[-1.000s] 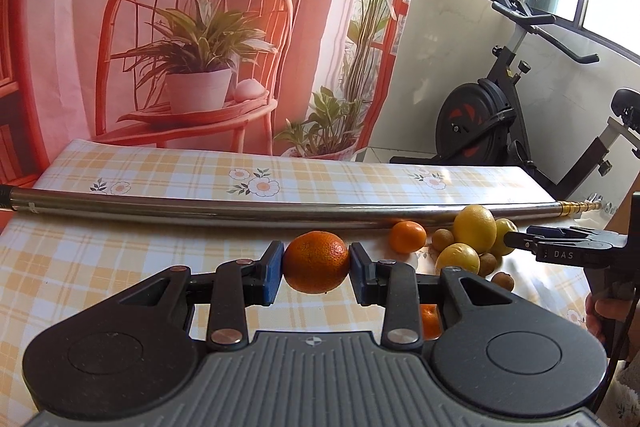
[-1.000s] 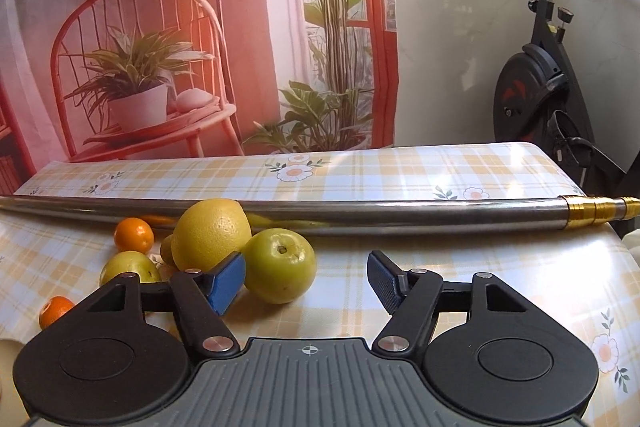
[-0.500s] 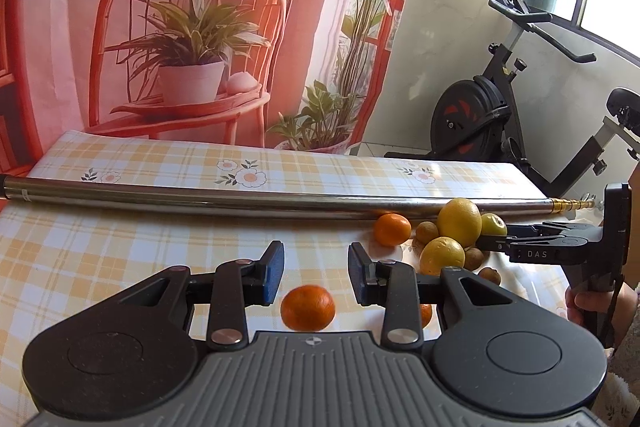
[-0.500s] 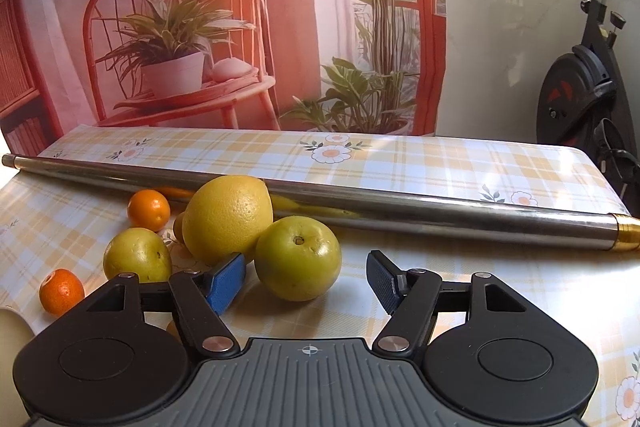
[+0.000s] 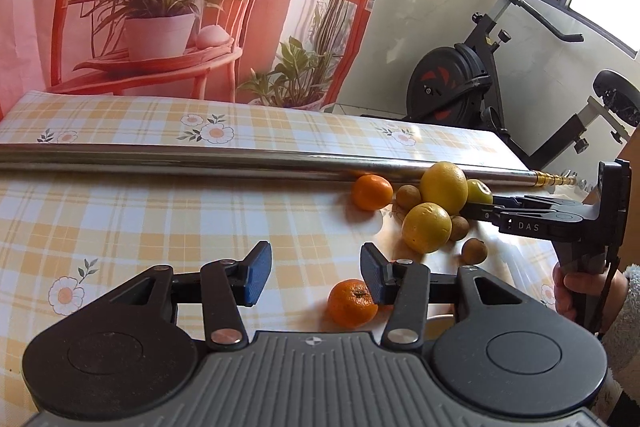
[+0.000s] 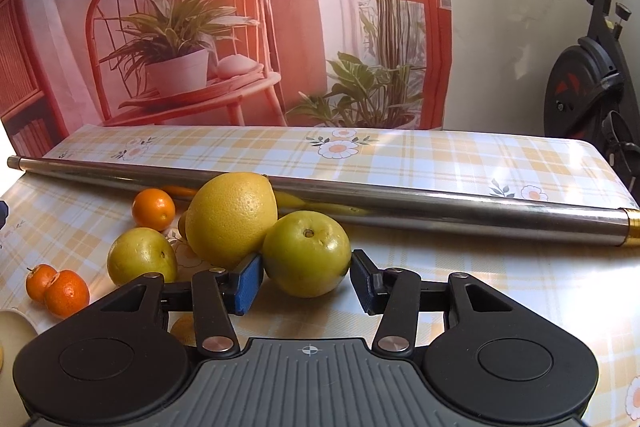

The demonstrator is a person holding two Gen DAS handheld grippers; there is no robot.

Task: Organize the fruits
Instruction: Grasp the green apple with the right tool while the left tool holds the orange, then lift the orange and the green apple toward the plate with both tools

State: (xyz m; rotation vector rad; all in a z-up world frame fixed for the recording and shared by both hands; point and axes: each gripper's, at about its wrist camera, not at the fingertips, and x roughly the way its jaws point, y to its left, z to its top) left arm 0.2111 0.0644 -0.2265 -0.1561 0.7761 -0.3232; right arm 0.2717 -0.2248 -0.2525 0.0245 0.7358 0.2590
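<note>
Released, the orange (image 5: 352, 303) lies below the open left gripper (image 5: 316, 273); right gripper (image 6: 306, 281), marked "DAS", closing around the green fruit (image 6: 306, 253).

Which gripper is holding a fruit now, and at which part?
Left gripper holds nothing. Right gripper, jaws just closing, flanks the green fruit at its sides; contact unclear.
</note>
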